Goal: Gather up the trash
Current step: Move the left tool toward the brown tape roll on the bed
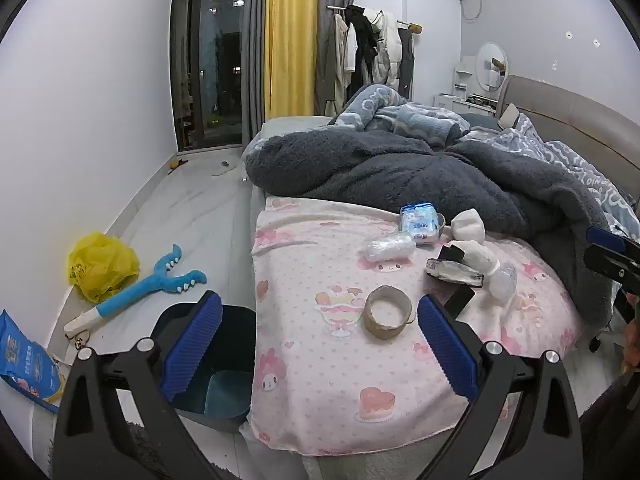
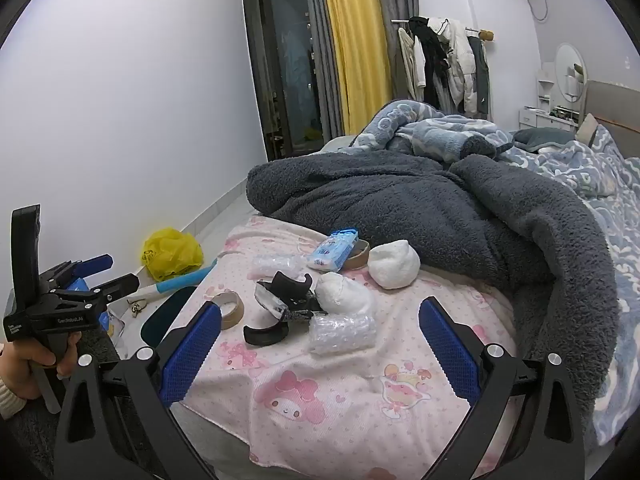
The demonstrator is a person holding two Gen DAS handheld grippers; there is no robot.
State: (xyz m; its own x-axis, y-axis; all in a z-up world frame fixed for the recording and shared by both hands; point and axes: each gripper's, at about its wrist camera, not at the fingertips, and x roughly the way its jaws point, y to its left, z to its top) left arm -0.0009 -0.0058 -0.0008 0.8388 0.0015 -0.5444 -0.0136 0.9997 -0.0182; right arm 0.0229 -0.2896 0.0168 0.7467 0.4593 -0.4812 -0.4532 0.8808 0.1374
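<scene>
Trash lies on a pink blanket (image 1: 320,360) on the bed: an empty tape roll (image 1: 387,312) (image 2: 229,310), a blue tissue pack (image 1: 419,222) (image 2: 333,251), bubble wrap (image 1: 387,247) (image 2: 342,333), white paper wads (image 1: 469,225) (image 2: 394,264), black plastic pieces (image 2: 266,334) and a foil wrapper (image 1: 454,273). A dark blue bin (image 1: 218,376) stands on the floor beside the bed. My left gripper (image 1: 320,344) is open and empty, near the tape roll. My right gripper (image 2: 320,348) is open and empty, short of the bubble wrap.
A dark grey fleece blanket (image 1: 400,168) is piled behind the trash. On the floor lie a yellow plastic bag (image 1: 102,266), a blue toy (image 1: 152,284) and a blue packet (image 1: 28,364). The left gripper shows in the right wrist view (image 2: 106,270), hand-held.
</scene>
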